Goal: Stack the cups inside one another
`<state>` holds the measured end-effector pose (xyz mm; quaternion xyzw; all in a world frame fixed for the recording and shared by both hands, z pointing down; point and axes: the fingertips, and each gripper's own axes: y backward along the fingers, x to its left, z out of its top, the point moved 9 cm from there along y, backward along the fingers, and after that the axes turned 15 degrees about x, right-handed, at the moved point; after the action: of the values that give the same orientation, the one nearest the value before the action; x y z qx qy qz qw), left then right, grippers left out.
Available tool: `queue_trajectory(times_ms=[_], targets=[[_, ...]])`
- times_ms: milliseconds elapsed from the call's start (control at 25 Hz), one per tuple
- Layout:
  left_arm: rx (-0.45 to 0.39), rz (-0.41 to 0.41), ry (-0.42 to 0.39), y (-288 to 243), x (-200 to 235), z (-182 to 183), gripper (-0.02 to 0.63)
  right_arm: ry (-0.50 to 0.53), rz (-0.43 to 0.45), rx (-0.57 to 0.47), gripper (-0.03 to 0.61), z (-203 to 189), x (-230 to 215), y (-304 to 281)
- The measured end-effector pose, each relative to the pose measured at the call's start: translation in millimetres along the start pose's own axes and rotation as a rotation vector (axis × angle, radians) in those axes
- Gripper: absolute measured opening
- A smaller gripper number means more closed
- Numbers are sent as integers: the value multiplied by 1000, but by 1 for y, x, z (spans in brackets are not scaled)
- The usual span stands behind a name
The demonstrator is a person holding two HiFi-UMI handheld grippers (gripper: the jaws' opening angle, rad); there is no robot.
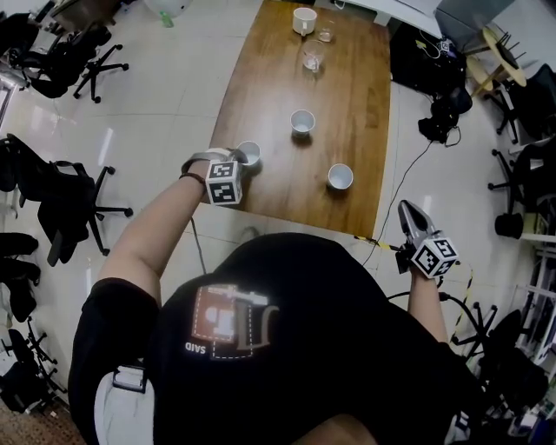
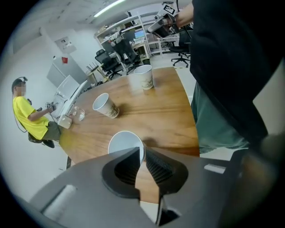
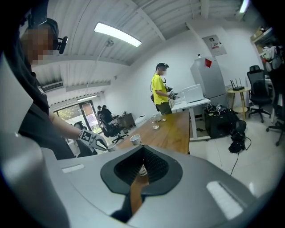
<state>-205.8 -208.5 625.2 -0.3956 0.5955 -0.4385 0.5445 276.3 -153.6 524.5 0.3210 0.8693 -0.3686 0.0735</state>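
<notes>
— Four cups on the table [image 1: 347, 87], all mouth-up. Where does the left gripper [image 2: 142, 151] stand?

— At the leftmost one. In the head view the near cup [image 1: 249, 154] sits by the table's left edge, left of centre in the frame, and the gripper comes at it steeply from above. In the left gripper view the jaws straddle the rim on the cup's right side. One finger is inside the mouth and the other outside, narrowed until the white wall fills the gap. I read that as a pinch on the wall.

— And the cup's axis?

— Upright, with the fingers running nearly along it. A straight lift should keep it level.

— Where would it go?

— The middle cup [image 1: 302, 122] lies up and to the right of it in the head view, well apart. The right cup [image 1: 340, 176] lies further right and a little lower in the frame. Both open upward, so the near cup would have to come over one of them and drop straight in. The far cup [image 1: 304, 19] is at the top of the frame, beyond two glasses [image 1: 313, 56].

— And the right gripper [image 3: 143, 151]?

— Lower right of the head view, off the table's near corner, and nearer the right cup than any other. Its jaws are pressed together with nothing between them.

— So which hand moves first?

— The left, I'd judge. It alone has a cup.
</notes>
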Motion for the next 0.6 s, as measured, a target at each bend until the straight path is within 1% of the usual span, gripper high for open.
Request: queue_trajectory(times_ms=[80,200,400,520,600], targets=[[-1,-12,-12,0,4,1,17,-4,-5,-2,14,1,0,0],[-10,-31,-5,2,8,1,14,-3,-5,-10,14,5,2,-4],[-33,-37,-2,13,10,3,14,2,5,-24,14,8,5,-11],[-71,-21,-8,32,14,14,12,1,8,-31,14,8,5,-13],[-109,13,-18,47,21,27,12,-1,8,-36,14,7,4,-11]])
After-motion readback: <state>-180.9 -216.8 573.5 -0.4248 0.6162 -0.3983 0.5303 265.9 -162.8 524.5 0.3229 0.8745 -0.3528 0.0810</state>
